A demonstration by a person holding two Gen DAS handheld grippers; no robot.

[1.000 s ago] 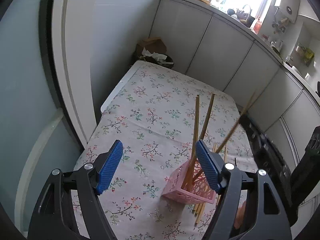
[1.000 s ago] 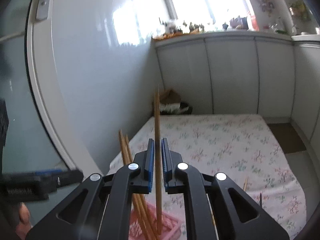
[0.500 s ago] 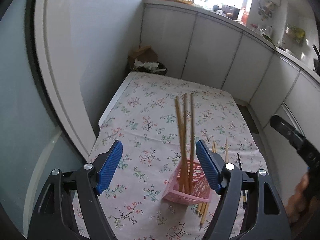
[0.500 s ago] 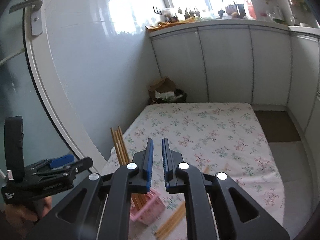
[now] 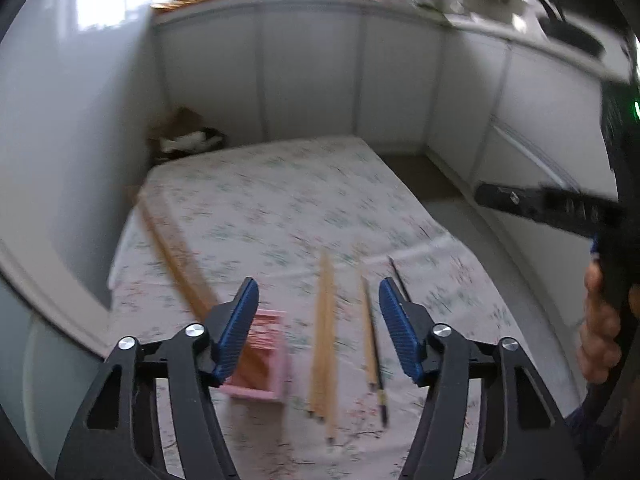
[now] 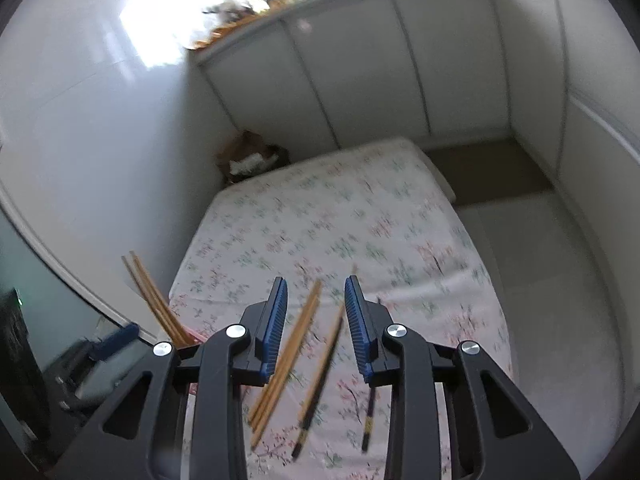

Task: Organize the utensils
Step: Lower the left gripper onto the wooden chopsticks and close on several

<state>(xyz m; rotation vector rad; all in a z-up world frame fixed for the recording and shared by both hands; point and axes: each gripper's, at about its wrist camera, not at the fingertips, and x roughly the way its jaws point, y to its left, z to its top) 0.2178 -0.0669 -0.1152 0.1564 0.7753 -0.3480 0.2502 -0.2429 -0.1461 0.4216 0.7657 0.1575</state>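
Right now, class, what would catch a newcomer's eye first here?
Loose wooden chopsticks lie on the floral tablecloth, right below the open right tongs. To their left, more chopsticks stand leaning in a pink basket, beside the left tongs.

A white tablecloth printed with small pink and green flowers (image 6: 352,216) covers the table, which stands against a glossy pale wall (image 6: 100,120). Behind its far corner sits a brown cardboard box with crumpled white paper in it (image 5: 182,136). White panelled cabinet doors (image 5: 312,80) line the back, under a bright, cluttered windowsill (image 6: 256,4).
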